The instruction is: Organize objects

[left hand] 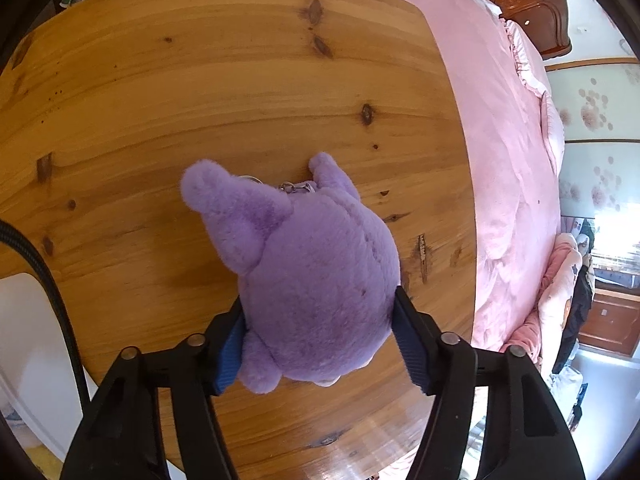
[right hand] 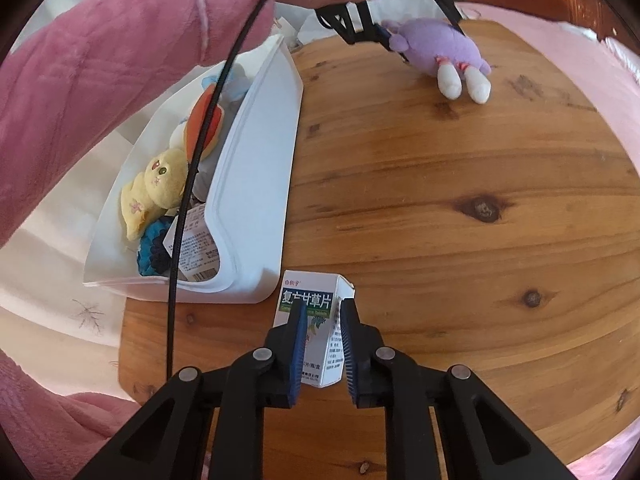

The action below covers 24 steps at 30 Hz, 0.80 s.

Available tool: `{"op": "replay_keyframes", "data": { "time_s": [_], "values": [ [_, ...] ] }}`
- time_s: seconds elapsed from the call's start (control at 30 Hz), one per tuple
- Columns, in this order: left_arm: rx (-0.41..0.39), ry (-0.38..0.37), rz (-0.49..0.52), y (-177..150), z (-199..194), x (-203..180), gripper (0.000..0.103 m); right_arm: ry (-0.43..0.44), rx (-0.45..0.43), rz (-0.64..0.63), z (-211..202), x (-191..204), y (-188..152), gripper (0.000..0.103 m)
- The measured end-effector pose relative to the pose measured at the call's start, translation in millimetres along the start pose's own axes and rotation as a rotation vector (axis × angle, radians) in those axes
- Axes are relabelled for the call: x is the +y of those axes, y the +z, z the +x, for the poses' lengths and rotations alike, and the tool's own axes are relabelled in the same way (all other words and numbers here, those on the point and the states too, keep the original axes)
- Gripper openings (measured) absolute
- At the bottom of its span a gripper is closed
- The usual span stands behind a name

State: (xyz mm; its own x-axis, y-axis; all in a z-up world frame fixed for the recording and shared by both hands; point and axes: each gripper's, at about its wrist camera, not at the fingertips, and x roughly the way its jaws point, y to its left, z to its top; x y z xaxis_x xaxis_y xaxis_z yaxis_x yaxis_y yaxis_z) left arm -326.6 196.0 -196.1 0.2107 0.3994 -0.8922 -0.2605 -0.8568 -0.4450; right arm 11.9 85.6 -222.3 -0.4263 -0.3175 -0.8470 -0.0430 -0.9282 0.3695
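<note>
The right gripper (right hand: 322, 322) straddles a box (right hand: 316, 300) at the tabletop's (right hand: 460, 208) near edge, beside the bin (right hand: 256, 184); the left gripper (right hand: 416, 36) clamps a plush (right hand: 444, 54) at the far edge.

A knotty, honey-coloured pine tabletop (right hand: 460, 208) carries three things. A white rectangular plastic bin (right hand: 256, 184) sits along its left edge, with a small white cardboard medicine box (right hand: 316, 312) printed in green standing just beside the bin's near corner. Well apart, toward the far side, a purple plush toy (right hand: 444, 54) with white feet lies on the wood.
</note>
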Motion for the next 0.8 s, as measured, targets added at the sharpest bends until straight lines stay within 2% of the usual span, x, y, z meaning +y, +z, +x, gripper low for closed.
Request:
{"op": "replay_keyframes", "data": {
  "time_s": [0.03,0.1,0.3,0.57,0.77,0.8],
  "values": [
    [-0.001,-0.001,-0.002,-1.8,-1.2,0.6,0.065,0.0,0.006,-0.001,-0.4,-0.7,0.0,0.02],
    [-0.006,-0.006,-0.005,-3.0,-6.5,0.3,0.065,0.0,0.024,-0.006,0.4,-1.9,-0.7,0.032],
    [-0.052,-0.072,0.039,-19.0,-41.4,-4.9,0.065,0.03,0.072,-0.039,6.2,0.8,-3.0,0.045],
    [-0.177,-0.086,0.102,-57.8,-111.3,-9.9,0.065,0.006,0.102,-0.131,13.0,16.7,-5.0,0.05],
    [-0.255,-0.074,0.105,-84.0,-149.4,-3.5,0.065,-0.093,0.127,-0.177,17.6,23.7,-5.4,0.049],
    [-0.27,-0.064,0.107,-90.9,-157.7,-0.1,0.065,-0.104,0.132,-0.182,18.2,24.6,-5.2,0.045]
  ]
}}
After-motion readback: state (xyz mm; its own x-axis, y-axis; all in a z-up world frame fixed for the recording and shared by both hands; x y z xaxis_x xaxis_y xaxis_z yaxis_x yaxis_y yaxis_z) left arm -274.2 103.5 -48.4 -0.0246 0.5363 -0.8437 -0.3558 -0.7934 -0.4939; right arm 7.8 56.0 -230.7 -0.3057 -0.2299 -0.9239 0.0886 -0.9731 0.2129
